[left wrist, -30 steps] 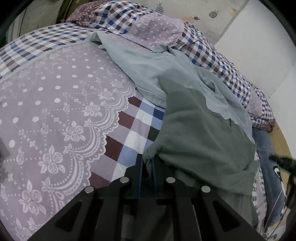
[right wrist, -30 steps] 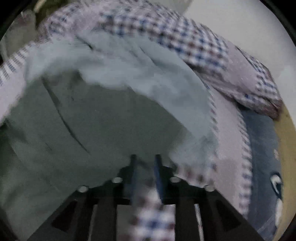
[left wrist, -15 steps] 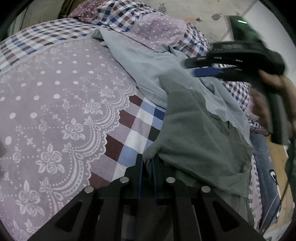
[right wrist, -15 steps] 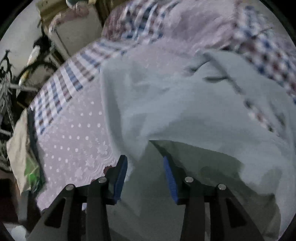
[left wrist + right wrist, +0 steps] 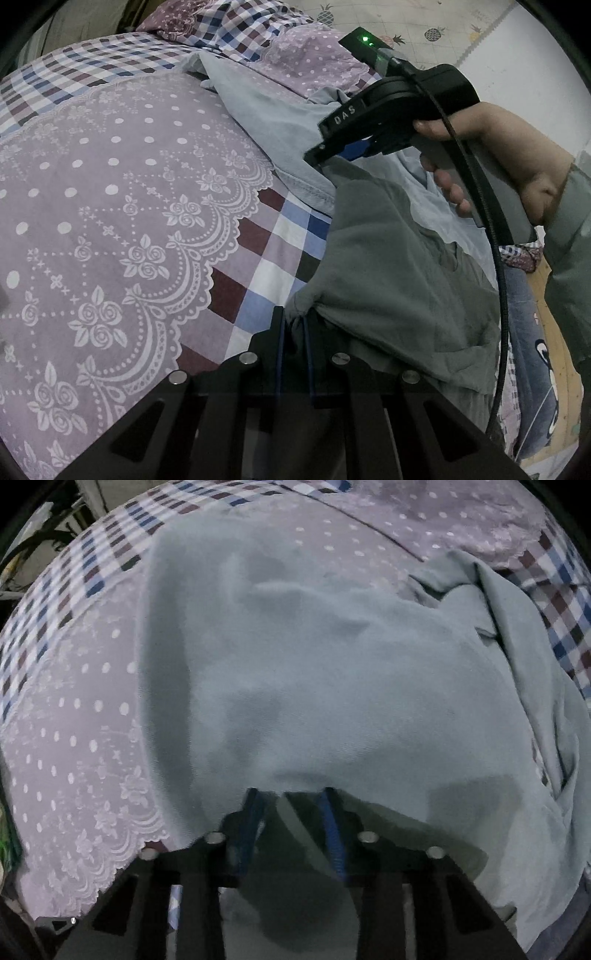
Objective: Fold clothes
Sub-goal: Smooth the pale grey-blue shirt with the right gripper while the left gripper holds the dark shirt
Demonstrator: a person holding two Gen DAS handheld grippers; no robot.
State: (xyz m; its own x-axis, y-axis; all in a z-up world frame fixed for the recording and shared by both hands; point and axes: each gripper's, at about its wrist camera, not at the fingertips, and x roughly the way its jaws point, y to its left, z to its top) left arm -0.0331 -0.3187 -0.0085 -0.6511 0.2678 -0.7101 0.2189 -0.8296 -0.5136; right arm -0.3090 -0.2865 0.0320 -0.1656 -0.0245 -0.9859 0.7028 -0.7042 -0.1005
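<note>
2 garments on bed: dark grey-green top (image 5: pixel 388 266) center-right, overlapping pale blue-grey garment (image 5: pixel 332 672) upper center. L gripper (image 5: pixel 293 328) pinched on top's corner, bottom center, prob to anchor it. R gripper (image 5: pixel 291 805) jaws apart at top's far edge, likely lining up 2nd grab.

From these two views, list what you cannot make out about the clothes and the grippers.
- Left wrist view: the dark green garment runs off the bottom edge behind the left gripper, so its full shape is hidden.
- Right wrist view: motion blur hides whether the right gripper touches the light blue garment.
</note>
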